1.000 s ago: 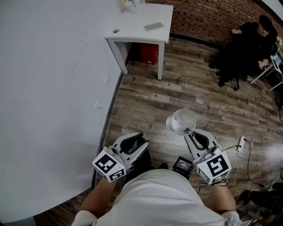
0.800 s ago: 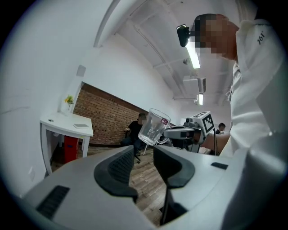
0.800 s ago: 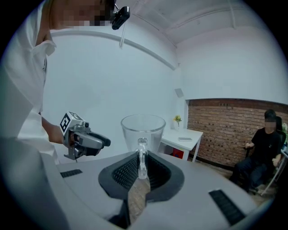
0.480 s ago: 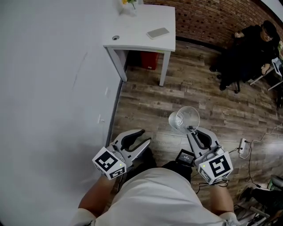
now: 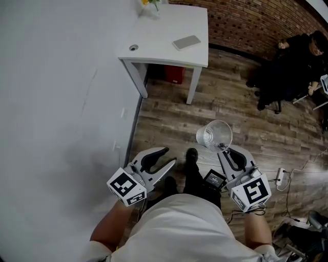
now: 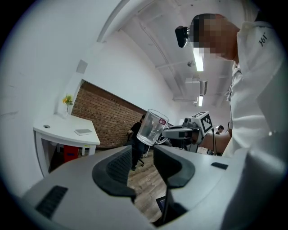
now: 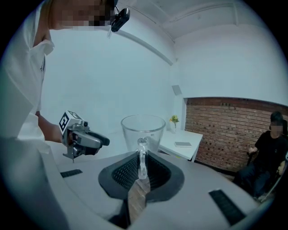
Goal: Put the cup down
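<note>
A clear glass cup [image 5: 215, 136] with a handle hangs in the air above the wooden floor. My right gripper [image 5: 223, 148] is shut on its handle; in the right gripper view the cup [image 7: 143, 131] stands upright just past the pads, the handle pinched between them. My left gripper [image 5: 165, 157] is open with nothing between its fingers, held level at the same height to the left. In the left gripper view the cup [image 6: 152, 126] shows tilted beyond the open jaws, held by the right gripper [image 6: 167, 133].
A white table [image 5: 154, 43] stands ahead against the white wall, with a phone [image 5: 186, 42], a small round thing [image 5: 134, 47] and a flower vase [image 5: 148, 6] on it. A red bin [image 5: 174, 73] sits beneath. A person in black [image 5: 294, 66] sits far right. Cables and a power strip [image 5: 280, 174] lie on the floor.
Both grippers, the cup still held in the right one, have come closer to the white table, which sits lower and nearer in the head view. A foot now shows between the grippers.
</note>
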Action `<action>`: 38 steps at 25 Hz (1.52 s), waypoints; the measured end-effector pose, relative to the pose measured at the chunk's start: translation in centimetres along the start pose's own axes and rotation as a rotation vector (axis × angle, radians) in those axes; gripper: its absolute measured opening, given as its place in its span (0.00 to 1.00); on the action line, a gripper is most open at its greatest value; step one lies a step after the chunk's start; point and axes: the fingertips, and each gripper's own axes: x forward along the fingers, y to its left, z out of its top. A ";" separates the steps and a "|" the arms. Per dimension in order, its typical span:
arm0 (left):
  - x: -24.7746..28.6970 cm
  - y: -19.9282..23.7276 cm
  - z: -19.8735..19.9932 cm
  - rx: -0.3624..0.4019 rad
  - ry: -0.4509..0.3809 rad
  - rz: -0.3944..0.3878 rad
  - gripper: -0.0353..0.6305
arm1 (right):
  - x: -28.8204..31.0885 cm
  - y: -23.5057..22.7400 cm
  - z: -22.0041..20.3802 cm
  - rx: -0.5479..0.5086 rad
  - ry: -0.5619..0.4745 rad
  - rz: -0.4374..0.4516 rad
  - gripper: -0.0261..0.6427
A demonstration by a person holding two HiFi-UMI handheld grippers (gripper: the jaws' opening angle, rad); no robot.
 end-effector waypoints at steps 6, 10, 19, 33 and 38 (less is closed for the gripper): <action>5.1 4.4 2.5 -0.008 -0.018 0.046 0.26 | 4.4 -6.1 0.8 -0.024 -0.005 0.051 0.09; 8.7 6.6 4.3 -0.011 -0.020 0.073 0.26 | 6.5 -10.3 1.7 -0.052 -0.009 0.080 0.09; 13.8 10.2 6.0 -0.026 -0.008 0.098 0.26 | 10.2 -16.3 2.2 -0.078 -0.001 0.127 0.09; 16.8 21.2 9.4 -0.014 -0.023 0.008 0.29 | 19.3 -20.1 4.0 -0.032 0.025 0.041 0.09; 17.4 29.7 10.9 0.000 -0.022 -0.059 0.31 | 26.6 -21.5 5.3 -0.021 0.029 -0.033 0.09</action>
